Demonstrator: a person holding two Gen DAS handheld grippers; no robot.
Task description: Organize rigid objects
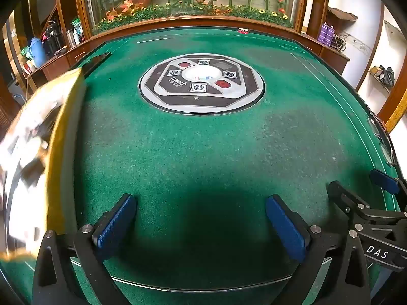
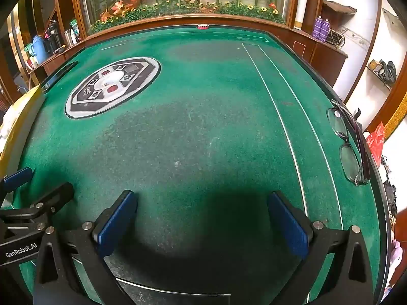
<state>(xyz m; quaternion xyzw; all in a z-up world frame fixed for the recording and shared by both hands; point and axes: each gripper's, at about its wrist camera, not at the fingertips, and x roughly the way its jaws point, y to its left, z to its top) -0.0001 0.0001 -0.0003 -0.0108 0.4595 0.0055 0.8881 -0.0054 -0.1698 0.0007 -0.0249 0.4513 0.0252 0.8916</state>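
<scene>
A yellow-edged book or box (image 1: 38,152) lies at the table's left side, left of my left gripper (image 1: 201,223); it also shows in the right wrist view (image 2: 17,119). Eyeglasses (image 2: 348,145) lie at the table's right edge, right of my right gripper (image 2: 203,221). A dark phone-like slab (image 1: 98,62) lies at the far left; it also shows in the right wrist view (image 2: 59,76). Both grippers are open and empty, low over the green felt near the front edge, side by side. The right gripper (image 1: 361,190) shows in the left view, the left gripper (image 2: 38,183) in the right view.
The green mahjong table (image 1: 203,152) has a round control panel (image 1: 202,84) at its centre. A small red-patterned object (image 1: 243,30) sits at the far edge. Wooden shelves with flasks stand left, a flower display behind.
</scene>
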